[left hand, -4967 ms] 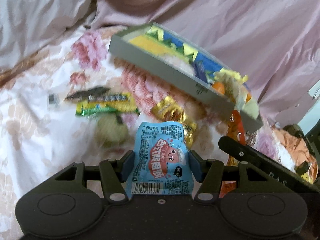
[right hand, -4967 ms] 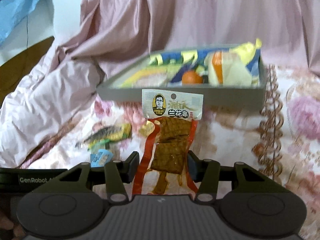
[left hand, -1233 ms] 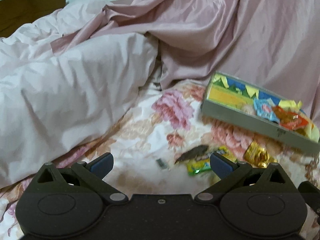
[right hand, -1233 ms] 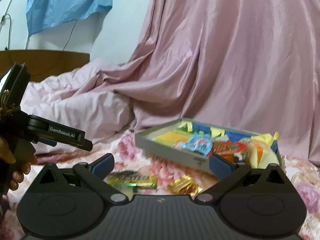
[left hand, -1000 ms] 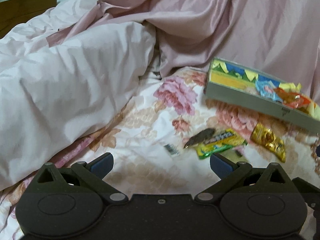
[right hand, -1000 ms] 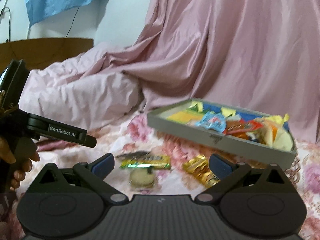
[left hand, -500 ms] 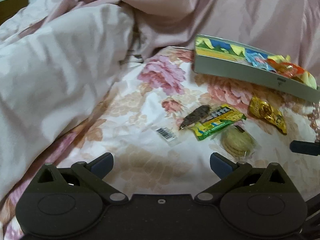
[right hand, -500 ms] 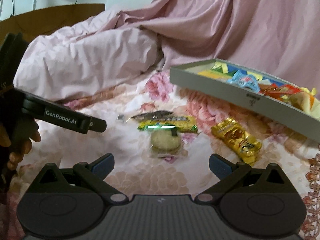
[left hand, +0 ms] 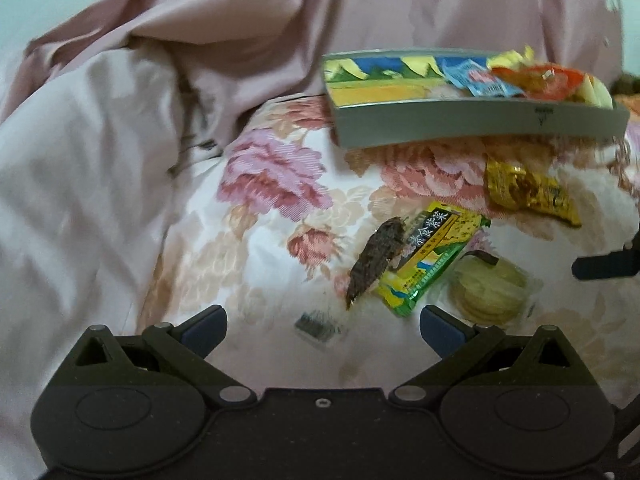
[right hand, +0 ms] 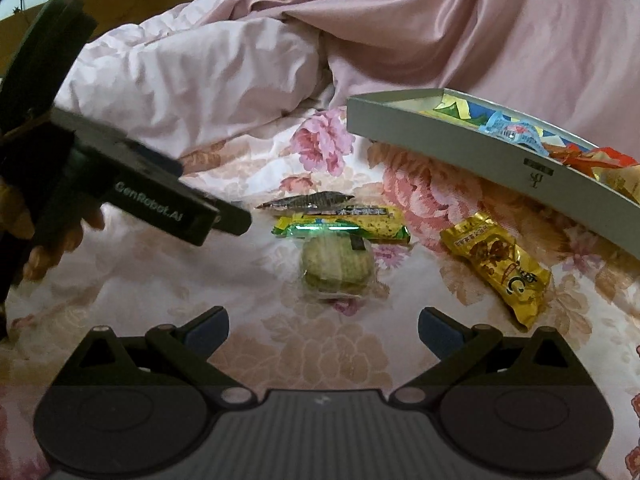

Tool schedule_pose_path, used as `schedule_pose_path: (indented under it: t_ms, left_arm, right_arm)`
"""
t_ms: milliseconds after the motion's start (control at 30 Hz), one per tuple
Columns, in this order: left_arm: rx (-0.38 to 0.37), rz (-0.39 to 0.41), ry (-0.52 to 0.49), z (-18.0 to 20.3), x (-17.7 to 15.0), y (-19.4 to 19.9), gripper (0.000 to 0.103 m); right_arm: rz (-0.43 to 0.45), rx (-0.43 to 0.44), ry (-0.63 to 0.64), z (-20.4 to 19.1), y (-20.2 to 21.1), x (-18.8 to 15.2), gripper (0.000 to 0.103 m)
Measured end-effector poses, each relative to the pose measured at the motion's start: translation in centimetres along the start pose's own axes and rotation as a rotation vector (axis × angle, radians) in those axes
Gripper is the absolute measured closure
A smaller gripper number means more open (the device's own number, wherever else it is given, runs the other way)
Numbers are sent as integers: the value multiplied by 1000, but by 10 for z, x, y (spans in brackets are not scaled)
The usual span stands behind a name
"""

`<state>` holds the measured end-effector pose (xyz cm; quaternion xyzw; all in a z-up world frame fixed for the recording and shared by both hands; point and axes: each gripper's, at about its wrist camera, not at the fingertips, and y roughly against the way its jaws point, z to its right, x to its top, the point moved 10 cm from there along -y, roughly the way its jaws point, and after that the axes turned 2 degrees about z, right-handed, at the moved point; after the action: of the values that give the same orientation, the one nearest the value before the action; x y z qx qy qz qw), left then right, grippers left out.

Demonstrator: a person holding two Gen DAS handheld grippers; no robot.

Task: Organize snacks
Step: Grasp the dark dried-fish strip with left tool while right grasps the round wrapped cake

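Both claws empty: left claw [left hand: 322, 322] with its fingers spread wide above the bed, right claw [right hand: 323, 324] likewise spread, holding nothing. Bed [left hand: 260, 216] covered in a floral sheet, with a rumpled pink quilt [right hand: 192, 76] heaped at the far side and pink fabric [right hand: 480, 20] draped behind. Grey tray [right hand: 460, 152] sits on the sheet toward the right, already loaded with snacks: a blue packet [right hand: 512, 132], a red-orange packet [left hand: 536, 76], yellow wrappers at its far end. Four loose snacks lie on the sheet in front of the tray. Gold packet [right hand: 498, 264] lies nearest the tray, apart from the rest. Green-and-yellow packet [right hand: 344, 224] lies in the middle, with a dark brown packet [right hand: 308, 201] touching its far edge and a round biscuit in clear wrap [right hand: 336, 268] touching its near edge. The biscuit lies just ahead of the right claw, between its fingers as seen from that camera; the dark packet lies just ahead of the left claw. A small barcoded scrap [left hand: 316, 326] rests on the sheet between the left claw's fingers. A hand [right hand: 40, 240] grips the left tool's handle at the right camera's left edge.
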<state>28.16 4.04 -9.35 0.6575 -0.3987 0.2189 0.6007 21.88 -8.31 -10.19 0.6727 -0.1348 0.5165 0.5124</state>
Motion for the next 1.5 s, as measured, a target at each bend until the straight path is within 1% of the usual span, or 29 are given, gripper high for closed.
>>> schedule_pose_path:
  t_ms: [100,267,433,567,667,767,833,900,1000,1067,1233,1267,1367,1500]
  left_arm:
    - [-13,-7,-43,1,6,-11,1]
    - [-37,-50,-129,5,11,-28,1]
    - [-60,-55,-240,14,15,-35,1]
    - [-96,-64,-291,20,18,-39,1]
    - [-148,-87,-264,22,17,-44,7]
    - [-188,-109,-203,21,16,-47,12]
    - [-220,-127,-145,19,15,-50,18]
    - [-241,-140,-98,18,14,-51,22]
    - [-261,-149,-58,17,13,-51,27]
    - [-266,-155,-44,16,13,-51,30]
    - [-246,-172,13,10,12,-49,45]
    - [-242,-175,30,8,11,-49,47]
    - [-232,-183,82,5,9,-46,48]
    - [-209,-189,111,7,5,-40,48]
  right_arm:
    - [0,-7,11,0,-5,1,0]
    - [12,-20,42,0,-16,9,0]
    - [-7,1,55,-1,-27,10,0]
    - [1,9,56,-2,-31,13,0]
    - [13,14,44,-1,-34,17,1]
    - [15,17,24,1,-37,19,5]
    - [10,16,11,3,-38,19,11]
    - [2,19,1,4,-40,18,14]
    - [0,19,0,4,-40,17,17]
    - [0,20,4,3,-40,17,18]
    - [-1,21,9,2,-40,16,21]
    - [-1,20,8,2,-40,16,22]
    - [-3,25,0,2,-40,16,28]
    - [-3,29,-23,3,-40,17,38]
